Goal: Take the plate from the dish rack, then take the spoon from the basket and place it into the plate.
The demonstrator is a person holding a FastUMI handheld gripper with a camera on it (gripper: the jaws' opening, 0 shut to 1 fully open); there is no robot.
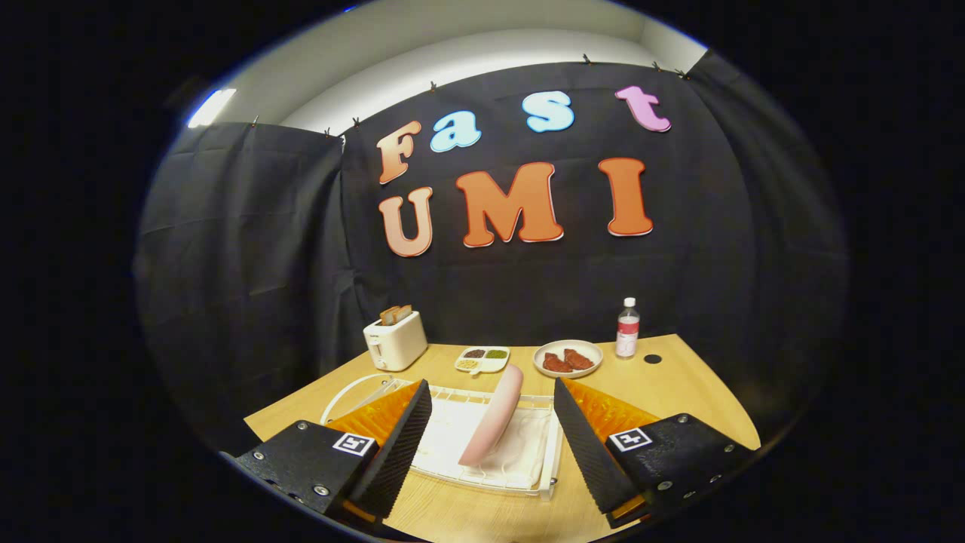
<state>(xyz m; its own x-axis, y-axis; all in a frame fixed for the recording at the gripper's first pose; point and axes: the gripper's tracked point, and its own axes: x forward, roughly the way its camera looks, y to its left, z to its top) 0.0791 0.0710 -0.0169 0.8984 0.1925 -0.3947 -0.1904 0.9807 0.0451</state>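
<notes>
Right now the gripper [491, 441] hangs over the near edge of the wooden table [678, 392] with its two fingers spread wide apart and holding nothing. The pink plate [494, 418] stands on edge in the white wire dish rack [482, 437], leaning a little, and it sits between the fingers and just ahead of them, so the first step, taking the plate, looks only about to begin.

To do it well, I would judge that the fingers should come straight forward so the plate's upper rim passes between the pads, one pad on each face, then close firmly and lift upward before pulling back, so the rim does not catch on the rack wires. A grip too near the edge could let the smooth plate pivot or slip; a deeper bite on the rim seems safer. The plate tilts, so turning the gripper to match its lean would help both pads land flat.

Beyond the rack stand a white toaster [394, 341] with bread slices in its slots, a small divided dish [482, 359] of seeds or grains, a round plate of reddish food [568, 359], and a clear bottle [627, 328] with a white cap. I cannot make out the basket or the spoon from this angle.

As for writing, the bottle's label is too small to make out, and each finger mount carries a square black-and-white marker [353, 443], which holds a pattern, not words
</notes>
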